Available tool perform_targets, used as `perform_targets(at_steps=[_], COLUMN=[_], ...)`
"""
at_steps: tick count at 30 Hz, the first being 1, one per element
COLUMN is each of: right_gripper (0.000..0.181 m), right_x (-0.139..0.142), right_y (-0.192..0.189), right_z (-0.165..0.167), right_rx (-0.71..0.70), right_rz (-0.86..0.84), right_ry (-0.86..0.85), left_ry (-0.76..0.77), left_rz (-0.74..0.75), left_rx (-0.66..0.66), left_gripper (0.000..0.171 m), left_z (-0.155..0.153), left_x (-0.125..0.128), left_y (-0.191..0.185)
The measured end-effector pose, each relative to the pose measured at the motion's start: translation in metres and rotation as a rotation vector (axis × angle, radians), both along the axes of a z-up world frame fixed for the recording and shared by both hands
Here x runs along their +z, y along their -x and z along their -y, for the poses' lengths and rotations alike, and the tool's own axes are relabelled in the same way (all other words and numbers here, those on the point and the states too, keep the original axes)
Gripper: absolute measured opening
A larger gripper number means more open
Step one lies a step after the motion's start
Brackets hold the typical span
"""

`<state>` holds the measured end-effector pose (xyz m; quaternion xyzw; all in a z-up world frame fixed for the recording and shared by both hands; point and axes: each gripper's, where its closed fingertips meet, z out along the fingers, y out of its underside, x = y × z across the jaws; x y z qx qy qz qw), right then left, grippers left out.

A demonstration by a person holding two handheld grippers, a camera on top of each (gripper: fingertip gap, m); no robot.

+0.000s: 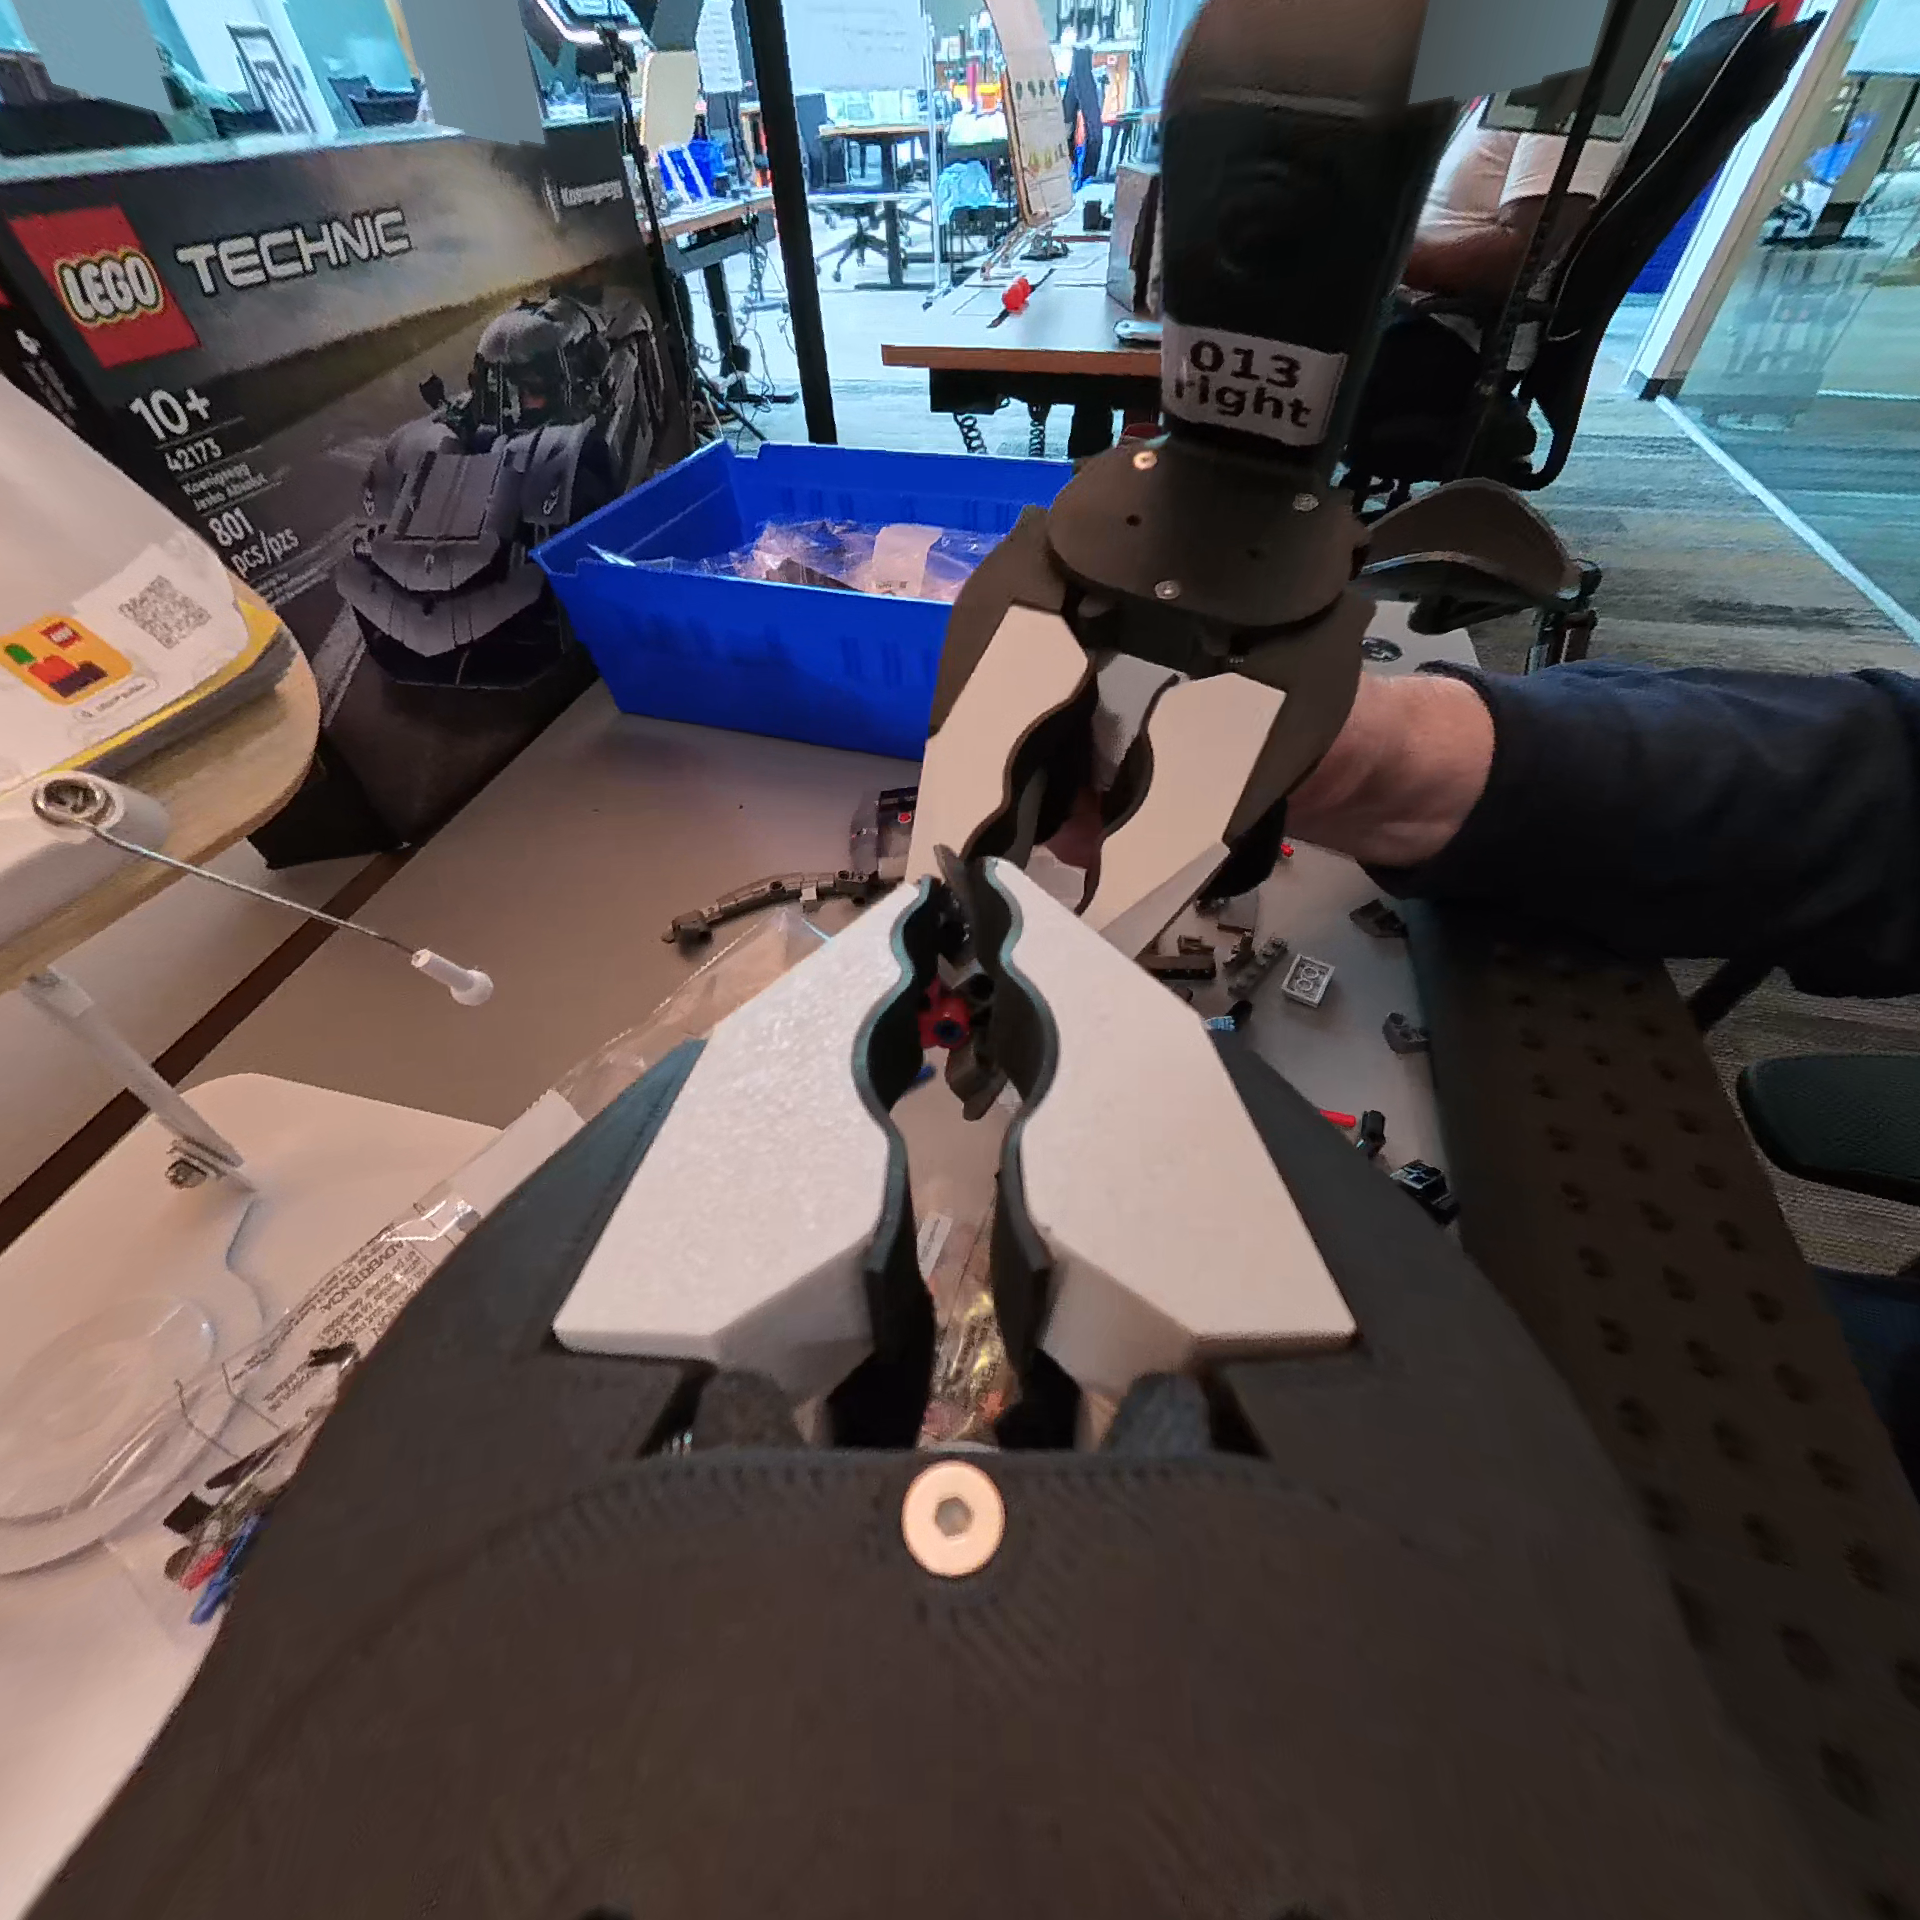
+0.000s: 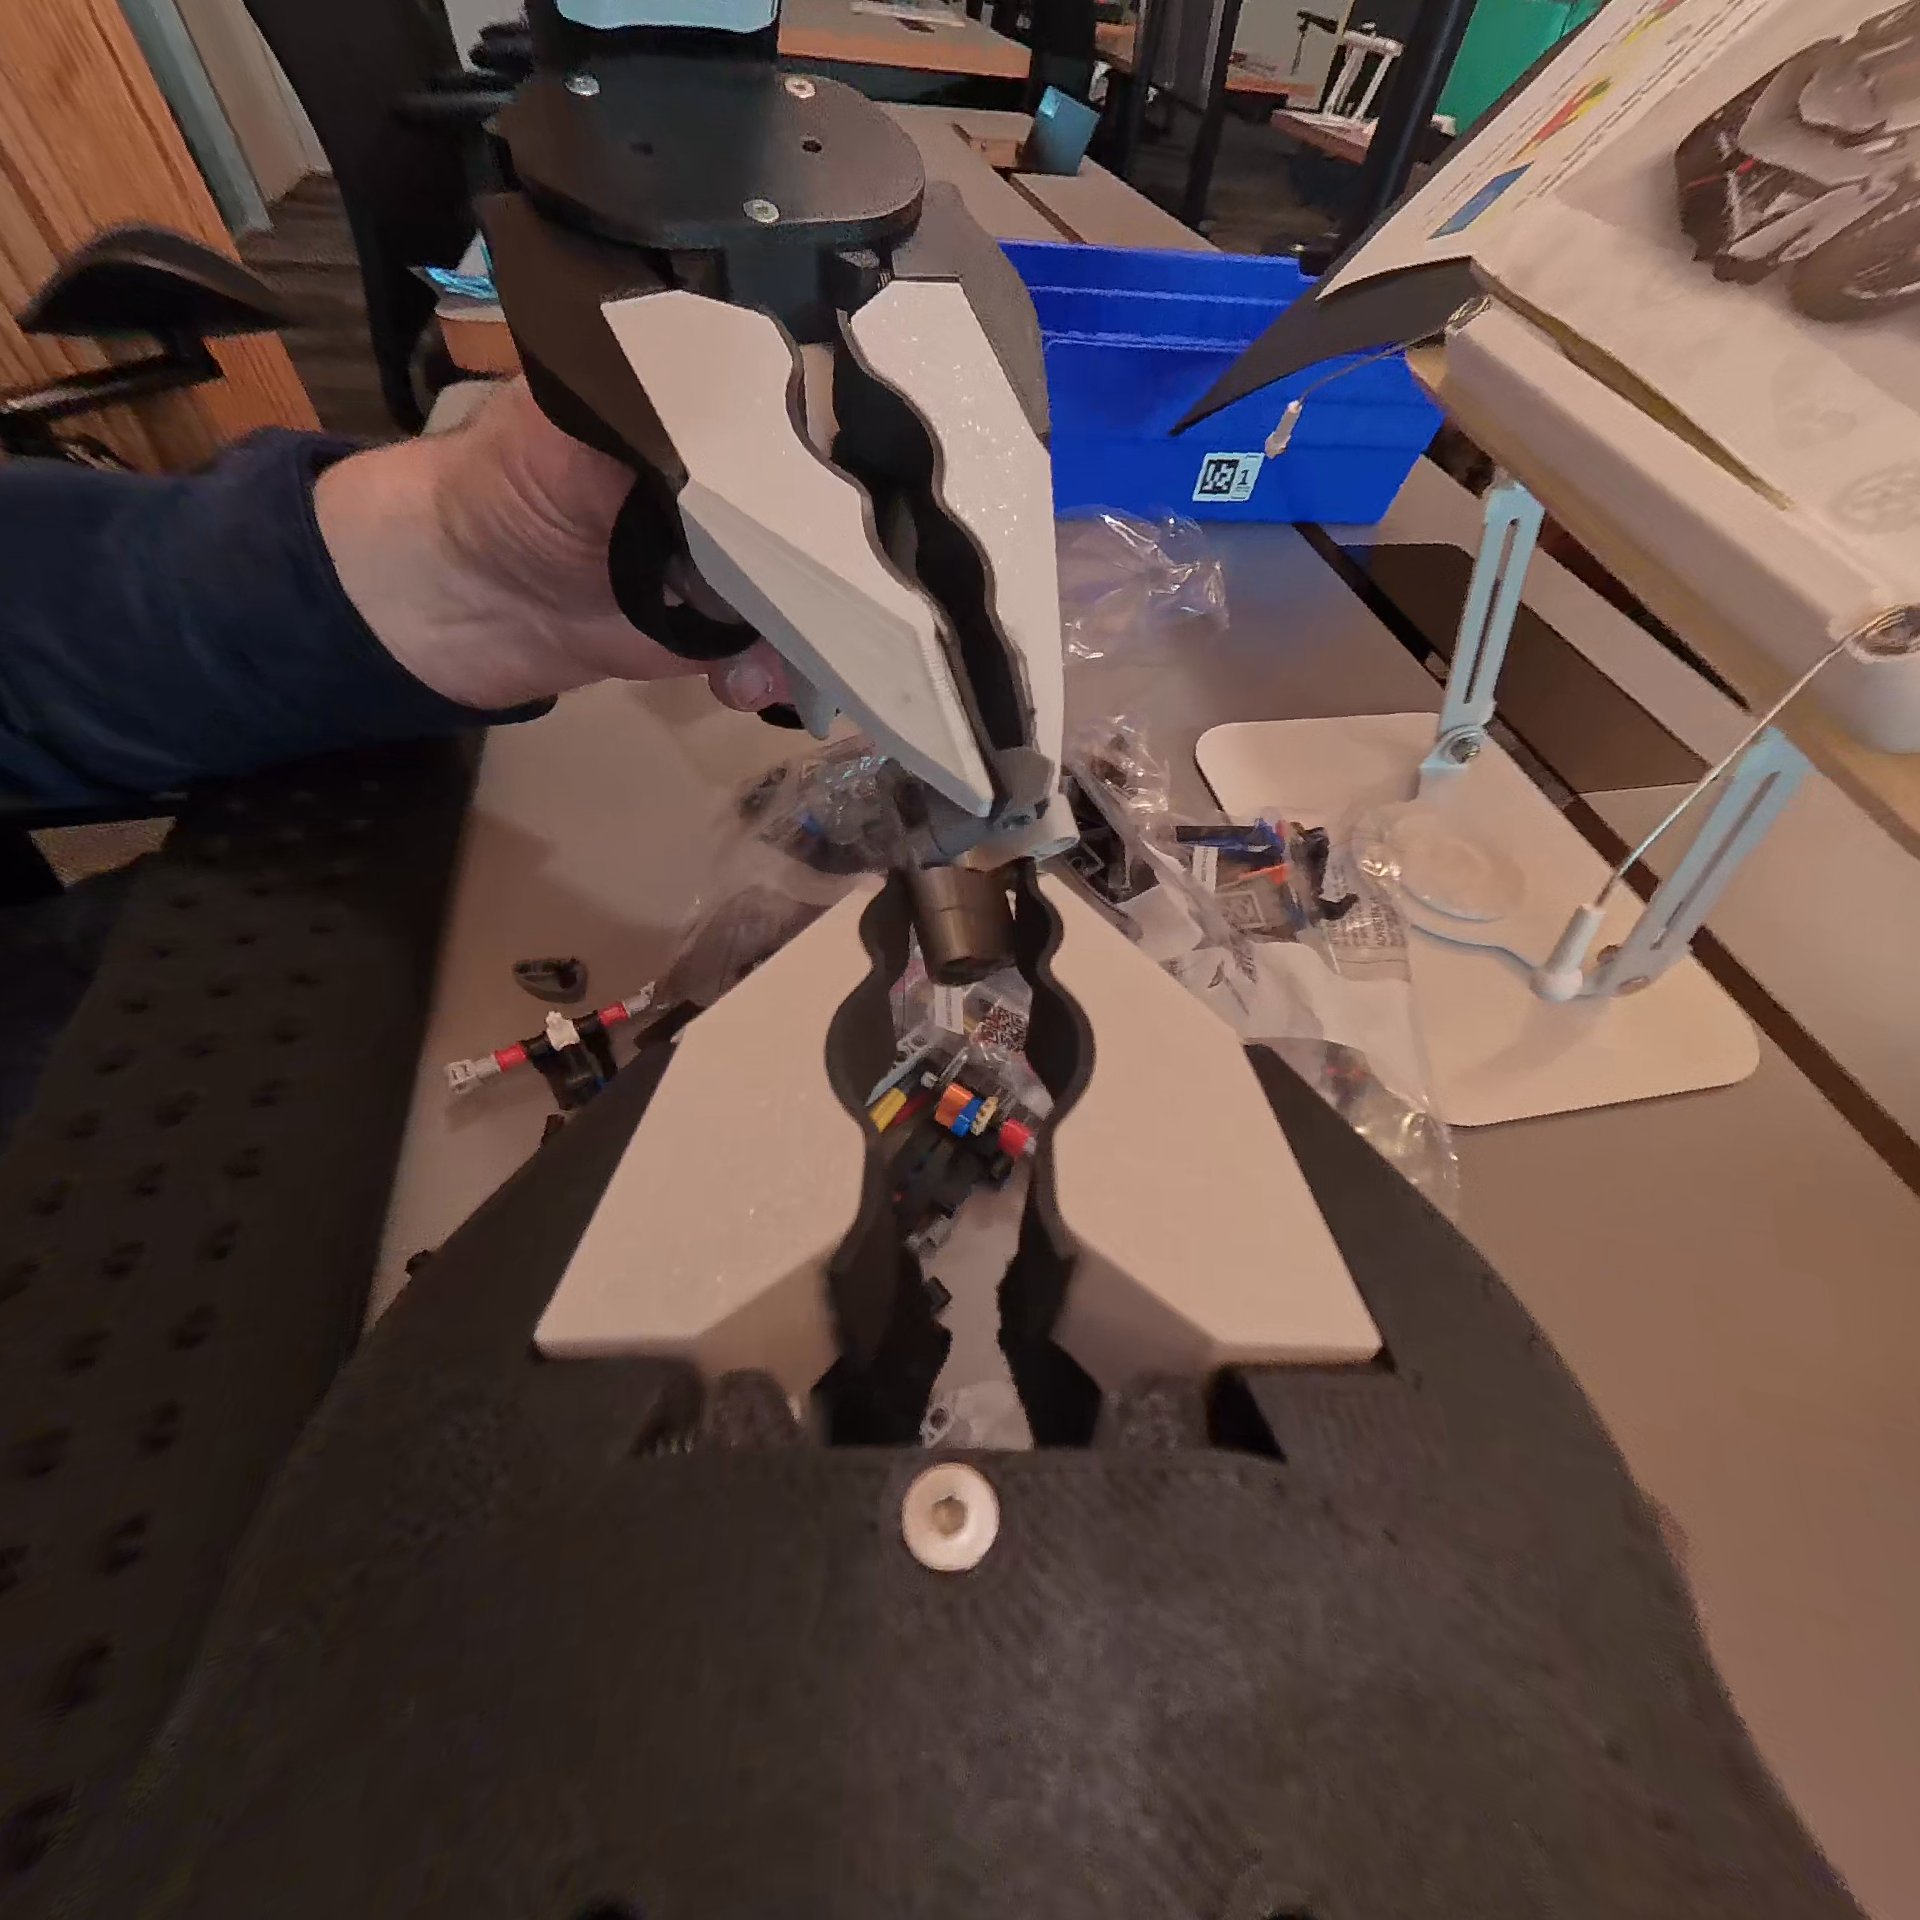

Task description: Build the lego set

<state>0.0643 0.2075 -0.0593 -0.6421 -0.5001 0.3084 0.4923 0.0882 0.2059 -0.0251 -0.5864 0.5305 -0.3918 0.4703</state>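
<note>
My left gripper [image 1: 958, 896] is shut on a small dark grey lego piece with a red and blue pin [image 1: 948, 1023], held above the table. My right gripper [image 2: 985, 891] faces it tip to tip and is shut on a bronze-brown cylindrical piece [image 2: 961, 927]. In the right wrist view the left gripper [image 2: 1003, 808] comes down from above, holding its grey piece [image 2: 1023, 810] right against the cylinder's top. In the left wrist view the right gripper [image 1: 1023, 883] comes from above, and what it holds is hidden behind my fingers.
A blue bin [image 1: 790, 644] of bagged parts and the lego box [image 1: 312, 416] stand at the back. An instruction booklet sits on a white stand [image 2: 1621, 997]. Plastic bags with parts [image 2: 1247, 883], loose pieces [image 1: 1309, 977], a small axle assembly [image 2: 561, 1044] and a black perforated mat [image 2: 208, 1039] lie around. My two grippers' fingertips are within a few centimetres of each other. The small axle assembly [image 2: 561, 1044] is about 15 cm from my right fingertips.
</note>
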Motion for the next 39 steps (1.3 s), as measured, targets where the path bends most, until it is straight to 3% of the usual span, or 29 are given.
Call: perform_targets(at_steps=[5,13,16,19,24,27,31,38,39], right_gripper=[0.017,0.013,0.013,0.014,0.014,0.014,0.014,0.014,0.014], right_x=[-0.001,-0.006,-0.010,-0.020,-0.009,-0.003,-0.010,-0.010,-0.010], right_y=[-0.002,-0.001,0.010,0.019,-0.005,-0.010,-0.009,-0.010,-0.011], right_z=[0.003,0.003,0.014,0.014,-0.001,-0.001,-0.001,-0.004,-0.005], right_rx=[-0.001,-0.088,-0.036,-0.057,-0.105,-0.119,-0.113,-0.136,-0.144], right_rz=[0.033,0.220,0.242,0.342,0.229,0.226,0.256,0.280,0.287], right_ry=[-0.012,-0.216,-0.240,-0.313,-0.241,-0.259,-0.253,-0.285,-0.287], left_ry=[-0.003,0.058,0.062,0.087,0.105,0.181,0.192,0.211,0.213], left_rz=[-0.020,0.011,0.039,0.021,0.016,0.006,-0.043,-0.007,0.000], left_rx=[0.018,0.039,0.145,0.100,0.032,-0.047,-0.023,-0.038,-0.076], left_gripper=[0.001,0.000,0.000,0.000,0.000,0.012,0.008,0.011,0.026], left_z=[-0.001,-0.006,-0.028,-0.026,-0.012,-0.002,-0.005,-0.003,0.003], left_x=[-0.003,-0.002,0.002,-0.003,0.001,-0.005,-0.017,-0.009,-0.007], left_y=[-0.003,-0.005,0.005,0.007,0.007,0.005,0.002,0.005,0.004])
